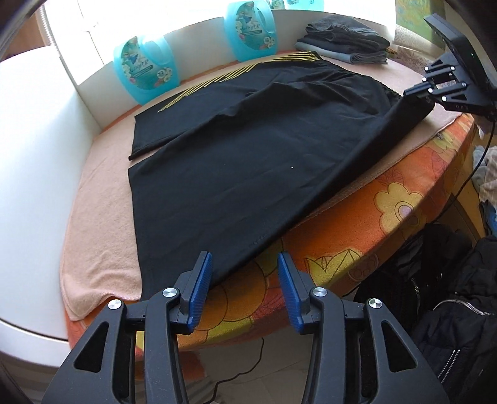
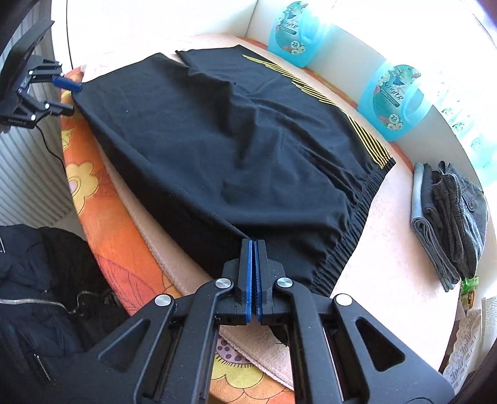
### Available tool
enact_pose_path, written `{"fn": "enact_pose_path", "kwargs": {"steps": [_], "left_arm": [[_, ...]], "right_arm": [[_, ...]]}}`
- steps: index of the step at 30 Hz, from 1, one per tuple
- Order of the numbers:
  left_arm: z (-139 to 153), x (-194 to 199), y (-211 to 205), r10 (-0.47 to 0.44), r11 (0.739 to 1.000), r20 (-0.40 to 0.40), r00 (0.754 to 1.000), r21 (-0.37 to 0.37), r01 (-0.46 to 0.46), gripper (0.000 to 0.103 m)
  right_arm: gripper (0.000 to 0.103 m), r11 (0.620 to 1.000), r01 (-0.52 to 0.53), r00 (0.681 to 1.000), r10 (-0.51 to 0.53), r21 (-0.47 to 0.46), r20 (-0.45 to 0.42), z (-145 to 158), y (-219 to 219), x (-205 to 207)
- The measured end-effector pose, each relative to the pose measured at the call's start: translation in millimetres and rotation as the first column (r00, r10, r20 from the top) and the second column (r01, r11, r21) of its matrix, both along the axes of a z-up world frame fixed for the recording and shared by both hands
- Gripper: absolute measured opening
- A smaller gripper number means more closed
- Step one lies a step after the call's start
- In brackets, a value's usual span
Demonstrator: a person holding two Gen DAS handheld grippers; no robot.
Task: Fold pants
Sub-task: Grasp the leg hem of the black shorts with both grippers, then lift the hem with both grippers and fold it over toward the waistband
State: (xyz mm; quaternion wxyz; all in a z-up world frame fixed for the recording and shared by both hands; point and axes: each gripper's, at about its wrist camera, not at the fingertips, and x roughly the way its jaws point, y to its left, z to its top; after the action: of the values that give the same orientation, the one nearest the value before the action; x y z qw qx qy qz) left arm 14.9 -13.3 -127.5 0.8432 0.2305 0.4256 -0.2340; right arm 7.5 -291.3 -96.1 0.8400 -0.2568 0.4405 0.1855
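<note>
Black pants (image 1: pixel 248 149) with yellow side stripes lie spread flat on a peach towel (image 1: pixel 96 248). They also show in the right wrist view (image 2: pixel 217 149). My left gripper (image 1: pixel 243 261) is open at the near leg hem, with the hem corner between its blue pads (image 1: pixel 202 286); it also shows in the right wrist view (image 2: pixel 70 98). My right gripper (image 2: pixel 254 245) is shut on the waistband corner of the pants at the table's front edge. It shows far right in the left wrist view (image 1: pixel 413 93).
Two blue detergent bottles (image 1: pixel 143 70) (image 1: pixel 251 29) stand at the back by a white wall. A stack of folded dark clothes (image 2: pixel 450 217) lies beside the waistband. An orange flowered cover (image 1: pixel 388 211) hangs over the table's front edge. A black jacket (image 1: pixel 450 295) lies below.
</note>
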Motion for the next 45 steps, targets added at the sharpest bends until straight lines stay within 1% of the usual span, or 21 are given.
{"fn": "enact_pose_path", "kwargs": {"steps": [2, 8, 9, 11, 12, 13, 14, 15, 16, 21, 24, 30, 35, 37, 40, 42, 45], "left_arm": [[-5, 4, -2, 0.012, 1.0, 0.01, 1.0, 0.028, -0.012, 0.043], [-2, 16, 10, 0.047, 0.999, -0.019, 0.999, -0.021, -0.047, 0.043], [-2, 16, 11, 0.045, 0.999, -0.022, 0.999, -0.025, -0.045, 0.041], [-3, 17, 12, 0.034, 0.999, -0.027, 0.999, -0.024, -0.034, 0.029], [-4, 19, 13, 0.032, 0.999, -0.036, 0.999, -0.03, -0.033, 0.013], [-4, 21, 15, 0.039, 0.998, -0.039, 0.998, -0.039, -0.041, 0.008], [-4, 22, 17, 0.045, 0.997, -0.042, 0.998, -0.056, -0.047, 0.007], [-4, 23, 17, 0.048, 0.996, -0.04, 0.998, -0.071, -0.051, 0.004], [-2, 23, 18, 0.057, 0.995, -0.025, 0.998, -0.076, -0.058, 0.002], [14, 28, 17, 0.097, 0.989, 0.057, 0.994, -0.115, -0.09, 0.001], [28, 36, 18, 0.121, 0.982, 0.1, 0.988, -0.158, -0.104, 0.001], [54, 60, 16, 0.149, 0.967, 0.167, 0.975, -0.232, -0.108, 0.0], [70, 94, 9, 0.166, 0.961, 0.227, 0.96, -0.255, -0.106, 0.0], [75, 111, 7, 0.172, 0.958, 0.236, 0.956, -0.267, -0.107, 0.0], [81, 138, 2, 0.183, 0.959, 0.271, 0.945, -0.259, -0.111, 0.0], [85, 158, 2, 0.204, 0.951, 0.271, 0.941, -0.284, -0.124, 0.0], [87, 188, 3, 0.254, 0.929, 0.258, 0.932, -0.334, -0.161, 0.0]], "right_arm": [[0.002, 1.0, 0.001, 1.0, -0.001, 0.003, 0.01, 2, -1, 3], [0.001, 1.0, 0.007, 1.0, -0.007, 0.023, 0.021, 8, -5, 4], [0.002, 1.0, 0.008, 1.0, -0.009, 0.027, 0.023, 10, -5, 2], [0.002, 0.999, 0.012, 1.0, -0.013, 0.031, 0.025, 11, -6, 1], [0.002, 0.999, 0.014, 1.0, -0.014, 0.033, 0.025, 11, -6, 0], [0.002, 0.999, 0.015, 1.0, -0.016, 0.035, 0.026, 10, -6, -1], [0.002, 0.999, 0.018, 0.999, -0.019, 0.035, 0.028, 10, -6, -2], [0.002, 0.999, 0.021, 0.999, -0.022, 0.036, 0.029, 9, -6, -3], [0.002, 0.999, 0.025, 0.999, -0.026, 0.038, 0.031, 9, -5, -4], [0.002, 0.998, 0.049, 0.996, -0.052, 0.039, 0.078, 14, -2, -7], [0.001, 0.996, 0.076, 0.99, -0.081, 0.046, 0.119, 22, -4, -4], [0.001, 0.992, 0.113, 0.974, -0.121, 0.053, 0.192, 38, -7, 12], [0.001, 0.989, 0.138, 0.959, -0.148, 0.062, 0.241, 50, -6, 39], [0.001, 0.987, 0.147, 0.953, -0.157, 0.06, 0.26, 53, -5, 52], [0.001, 0.984, 0.166, 0.943, -0.179, 0.067, 0.28, 62, -8, 78], [0.001, 0.983, 0.173, 0.938, -0.185, 0.068, 0.295, 68, -11, 97], [0.001, 0.98, 0.182, 0.934, -0.197, 0.078, 0.298, 74, -15, 129]]}}
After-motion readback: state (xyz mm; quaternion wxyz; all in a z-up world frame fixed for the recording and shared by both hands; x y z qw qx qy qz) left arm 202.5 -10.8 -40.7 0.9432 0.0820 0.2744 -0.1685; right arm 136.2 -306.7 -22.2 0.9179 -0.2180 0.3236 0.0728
